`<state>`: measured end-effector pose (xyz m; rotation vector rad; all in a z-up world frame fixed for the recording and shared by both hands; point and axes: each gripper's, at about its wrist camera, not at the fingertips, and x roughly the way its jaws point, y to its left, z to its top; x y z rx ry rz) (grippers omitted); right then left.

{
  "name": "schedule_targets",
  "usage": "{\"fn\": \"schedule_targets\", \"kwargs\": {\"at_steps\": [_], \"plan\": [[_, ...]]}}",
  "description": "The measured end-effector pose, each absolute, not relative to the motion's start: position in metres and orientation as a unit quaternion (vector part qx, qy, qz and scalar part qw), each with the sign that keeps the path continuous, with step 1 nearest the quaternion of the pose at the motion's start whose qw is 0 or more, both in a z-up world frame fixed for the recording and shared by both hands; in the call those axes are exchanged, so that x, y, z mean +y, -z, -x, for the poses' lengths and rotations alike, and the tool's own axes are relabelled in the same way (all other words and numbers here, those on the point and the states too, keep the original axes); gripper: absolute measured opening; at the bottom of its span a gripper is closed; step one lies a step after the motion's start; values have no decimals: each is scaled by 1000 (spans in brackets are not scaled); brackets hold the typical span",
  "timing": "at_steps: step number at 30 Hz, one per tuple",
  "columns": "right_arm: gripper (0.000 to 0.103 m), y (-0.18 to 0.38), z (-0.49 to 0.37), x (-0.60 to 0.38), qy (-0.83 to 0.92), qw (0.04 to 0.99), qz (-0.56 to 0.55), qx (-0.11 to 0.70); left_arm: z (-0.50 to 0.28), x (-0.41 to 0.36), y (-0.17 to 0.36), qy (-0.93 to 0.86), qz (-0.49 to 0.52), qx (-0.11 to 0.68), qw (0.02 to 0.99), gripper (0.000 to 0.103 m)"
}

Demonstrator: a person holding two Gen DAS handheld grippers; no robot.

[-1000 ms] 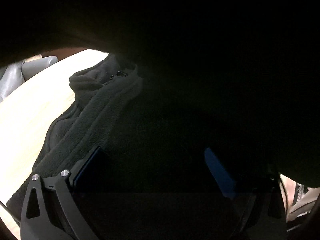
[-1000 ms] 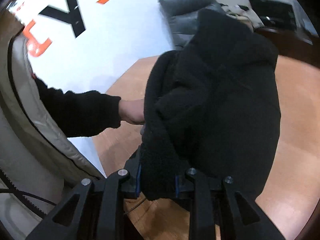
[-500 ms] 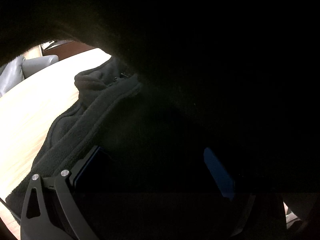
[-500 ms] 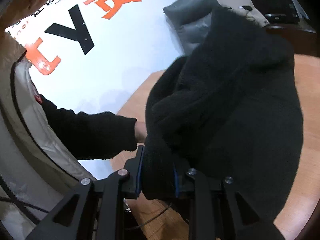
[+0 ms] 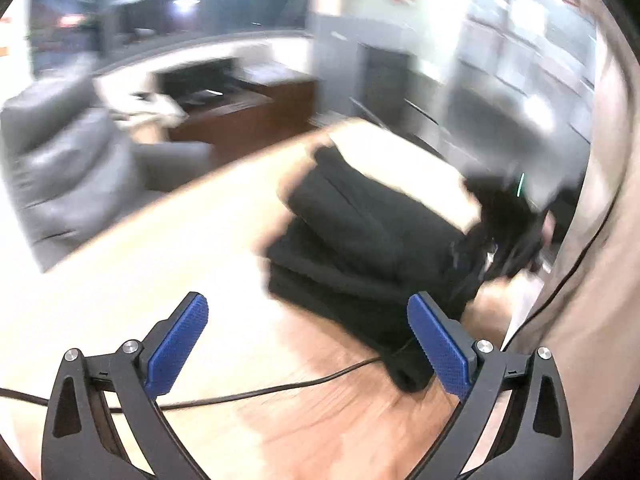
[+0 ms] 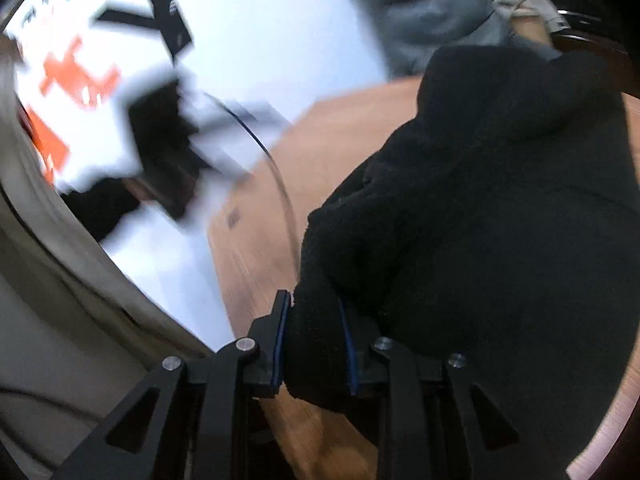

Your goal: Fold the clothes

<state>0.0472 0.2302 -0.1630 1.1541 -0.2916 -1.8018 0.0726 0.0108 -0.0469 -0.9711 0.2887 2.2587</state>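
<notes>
Since a second ago the left gripper (image 5: 308,340) has swung clear of the black fleece jacket (image 5: 360,240), jaws wide and empty. The jacket lies folded, probably in layers, on the pale wooden table (image 5: 160,280). The right gripper (image 6: 314,344) pinches a fleece edge. Next: release. The table's near edge is close; a thin black cable (image 5: 260,392) crosses it.

A grey armchair (image 5: 60,168) stands beside the wooden table (image 5: 160,264), a black cable (image 5: 260,392) crossing it.

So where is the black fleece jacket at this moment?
The black fleece jacket lies folded on the wooden table, right of centre in the left wrist view; the right gripper pinches its near edge, and the left gripper is off it.
</notes>
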Motion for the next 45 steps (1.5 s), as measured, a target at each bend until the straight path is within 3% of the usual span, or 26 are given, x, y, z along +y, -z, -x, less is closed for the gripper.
{"fn": "schedule_targets", "kwargs": {"at_steps": [5, 11, 15, 18, 26, 29, 31, 38, 45], "plan": [[23, 185, -39, 206, 717, 484, -490, -108, -89, -42, -38, -902, 355, 68, 237, 103], [30, 177, -41, 191, 715, 497, -491, -21, -21, 46, -33, -863, 355, 40, 357, 103], [54, 166, -50, 193, 715, 504, -485, -1, -4, 65, -45, -863, 341, 24, 373, 103], [69, 160, -53, 200, 713, 506, -486, -17, -11, 31, -77, -884, 343, 4, 316, 103], [73, 156, -41, 233, 703, 514, -490, -43, -45, -63, -135, -930, 356, -38, 88, 103], [73, 131, -36, 253, 702, 534, -466, -69, -50, -67, -137, -934, 351, -36, 59, 103], [79, 115, -29, 276, 717, 534, -441, -85, -45, -53, -128, -929, 361, -33, 80, 103], [79, 124, -16, 319, 758, 485, -436, -21, 6, 68, -40, -883, 392, 1, 258, 103], [79, 131, -30, 328, 781, 433, -449, -16, 25, 235, 151, -765, 472, 116, 422, 102]]}}
